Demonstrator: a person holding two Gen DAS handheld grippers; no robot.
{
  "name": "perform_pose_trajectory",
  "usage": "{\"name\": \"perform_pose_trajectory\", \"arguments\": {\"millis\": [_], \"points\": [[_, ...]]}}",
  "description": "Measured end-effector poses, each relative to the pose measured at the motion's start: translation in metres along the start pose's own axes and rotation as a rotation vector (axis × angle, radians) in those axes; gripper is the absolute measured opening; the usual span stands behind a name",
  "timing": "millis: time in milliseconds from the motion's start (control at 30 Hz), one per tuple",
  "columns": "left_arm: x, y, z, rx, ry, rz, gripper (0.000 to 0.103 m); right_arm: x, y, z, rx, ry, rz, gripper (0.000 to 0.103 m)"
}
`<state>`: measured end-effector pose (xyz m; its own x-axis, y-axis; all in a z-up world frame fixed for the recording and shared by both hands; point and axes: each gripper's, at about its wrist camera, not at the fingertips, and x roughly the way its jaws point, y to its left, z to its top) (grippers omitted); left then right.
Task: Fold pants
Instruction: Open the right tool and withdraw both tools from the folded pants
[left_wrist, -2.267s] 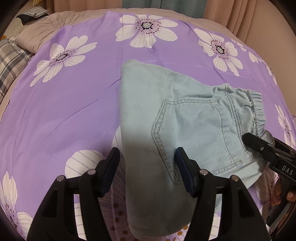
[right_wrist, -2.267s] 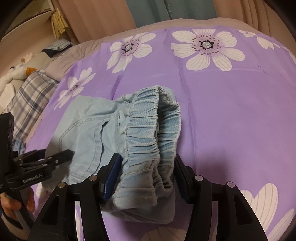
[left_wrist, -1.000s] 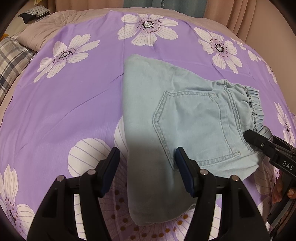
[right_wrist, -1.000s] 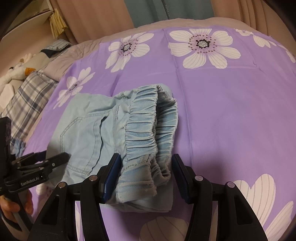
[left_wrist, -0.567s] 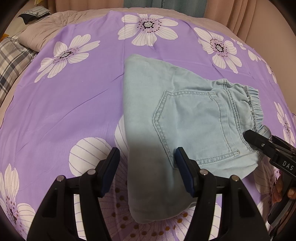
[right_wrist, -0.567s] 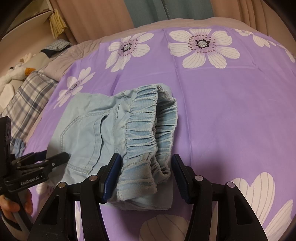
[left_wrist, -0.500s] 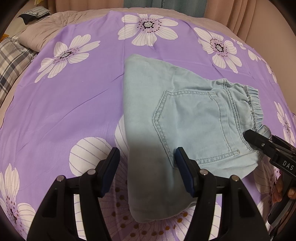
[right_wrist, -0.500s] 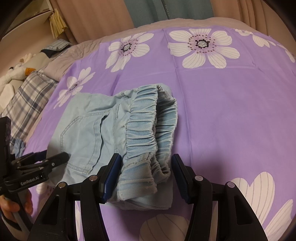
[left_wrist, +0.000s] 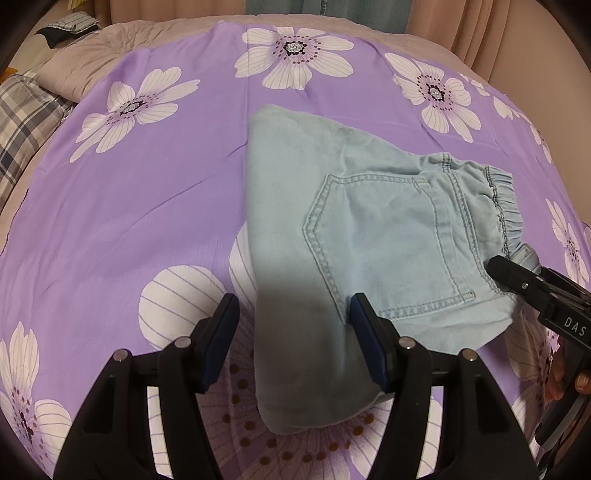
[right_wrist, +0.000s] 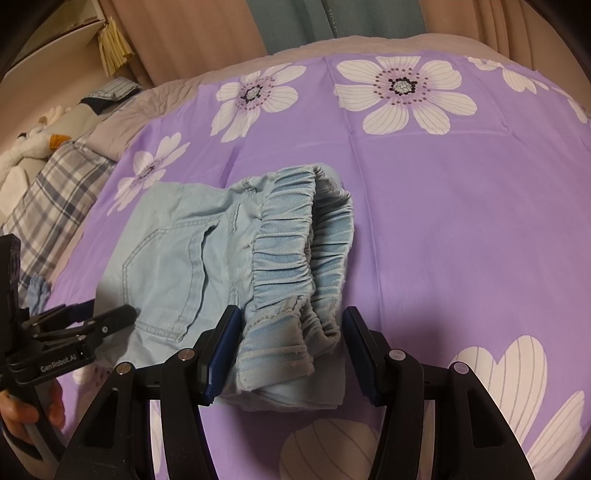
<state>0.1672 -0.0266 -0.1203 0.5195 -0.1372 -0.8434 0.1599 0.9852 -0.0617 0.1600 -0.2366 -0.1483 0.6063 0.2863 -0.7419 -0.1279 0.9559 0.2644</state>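
Little has shifted over the last half second: both grippers hold the same stance over the folded denim pants (left_wrist: 354, 236). Left gripper (left_wrist: 291, 314) is released, jaws spread astride the folded edge nearest it, gripping nothing. Right gripper (right_wrist: 288, 325) is likewise released, straddling the elastic waistband (right_wrist: 295, 254). Only the right wrist view shows the waistband's doubled layers; only the left shows the back pocket (left_wrist: 388, 243) whole. Pants lie on the purple floral bedsheet (left_wrist: 147, 206). Beyond the pants: plaid pillow (right_wrist: 55, 192), then curtains (right_wrist: 332, 22).
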Motion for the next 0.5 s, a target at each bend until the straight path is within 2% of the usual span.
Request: {"name": "perform_pose_trajectory", "arguments": {"millis": [500], "points": [[-0.0008, -0.0017, -0.0026, -0.001, 0.004, 0.002, 0.063, -0.0006, 0.0000, -0.0026, 0.004, 0.000, -0.002, 0.056]]}}
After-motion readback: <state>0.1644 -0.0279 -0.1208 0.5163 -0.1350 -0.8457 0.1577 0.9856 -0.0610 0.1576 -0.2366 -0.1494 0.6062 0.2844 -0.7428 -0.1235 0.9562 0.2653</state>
